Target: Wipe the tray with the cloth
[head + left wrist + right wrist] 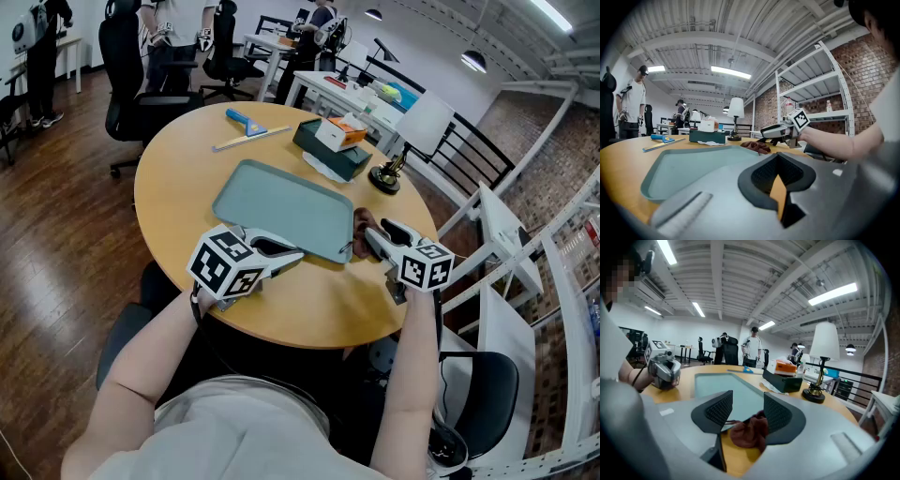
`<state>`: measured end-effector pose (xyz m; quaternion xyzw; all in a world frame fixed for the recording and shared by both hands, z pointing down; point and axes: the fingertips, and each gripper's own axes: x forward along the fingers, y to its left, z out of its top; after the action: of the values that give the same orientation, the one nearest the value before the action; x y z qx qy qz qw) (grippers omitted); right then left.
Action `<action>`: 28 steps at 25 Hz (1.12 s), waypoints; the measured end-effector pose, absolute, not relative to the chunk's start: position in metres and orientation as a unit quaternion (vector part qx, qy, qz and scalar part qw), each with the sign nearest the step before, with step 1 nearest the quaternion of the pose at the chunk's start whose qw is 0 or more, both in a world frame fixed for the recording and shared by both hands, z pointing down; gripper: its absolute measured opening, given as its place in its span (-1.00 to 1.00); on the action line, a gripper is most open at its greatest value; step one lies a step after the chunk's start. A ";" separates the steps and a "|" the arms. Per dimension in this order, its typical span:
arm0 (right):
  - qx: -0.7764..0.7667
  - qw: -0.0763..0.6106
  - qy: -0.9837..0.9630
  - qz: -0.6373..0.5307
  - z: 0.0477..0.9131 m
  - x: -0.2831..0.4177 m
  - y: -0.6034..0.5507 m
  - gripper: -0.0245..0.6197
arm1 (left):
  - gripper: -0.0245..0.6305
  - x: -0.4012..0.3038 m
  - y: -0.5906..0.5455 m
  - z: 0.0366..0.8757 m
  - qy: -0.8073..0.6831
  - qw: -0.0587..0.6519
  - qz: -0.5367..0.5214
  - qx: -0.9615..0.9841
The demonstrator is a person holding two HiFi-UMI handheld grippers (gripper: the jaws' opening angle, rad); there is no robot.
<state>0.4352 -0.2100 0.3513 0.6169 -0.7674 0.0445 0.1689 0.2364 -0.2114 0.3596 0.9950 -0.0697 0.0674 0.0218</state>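
Observation:
A teal tray (281, 202) lies in the middle of the round wooden table (178, 187). A crumpled dark red cloth (362, 225) sits on the table by the tray's near right corner. My right gripper (367, 236) is open around it. In the right gripper view the cloth (749, 431) lies between the jaws against the right pad, and the left pad stands apart from it. My left gripper (295, 253) is at the tray's near edge. In the left gripper view its jaws look shut, and only a thin sliver of table shows between them, beside the tray (693, 168).
At the table's far side are a dark tissue box (333, 150) with an orange-and-white box on it, a small lamp (386, 176), a blue scraper (246, 120) and a ruler (251, 139). Office chairs (131, 84) stand behind the table, with white shelving (506, 234) to the right.

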 end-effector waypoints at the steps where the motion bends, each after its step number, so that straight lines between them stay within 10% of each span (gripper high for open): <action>1: 0.620 0.185 -0.760 0.061 0.357 0.446 -0.219 -0.26 | 0.06 0.237 -0.213 0.359 -0.070 0.021 0.067 0.995; 9: 0.599 0.326 -0.713 0.162 0.423 0.487 -0.250 0.03 | 0.06 0.238 -0.213 0.358 -0.070 0.021 0.066 0.995; 15: 0.597 0.348 -0.702 0.171 0.436 0.493 -0.251 -0.52 | 0.06 0.238 -0.213 0.358 -0.070 0.021 0.067 0.995; 23: 0.657 0.247 -0.710 0.050 0.332 0.476 -0.291 -0.55 | 0.06 0.240 -0.216 0.357 -0.071 0.020 0.067 0.995; 28: 0.637 0.306 -0.707 0.013 0.344 0.455 -0.341 -0.54 | 0.06 0.240 -0.215 0.358 -0.072 0.021 0.068 0.995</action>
<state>0.4553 -0.3415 0.3439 0.6373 -0.7070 0.0129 0.3063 0.2398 -0.2153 0.3575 0.9948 -0.0719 0.0685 0.0207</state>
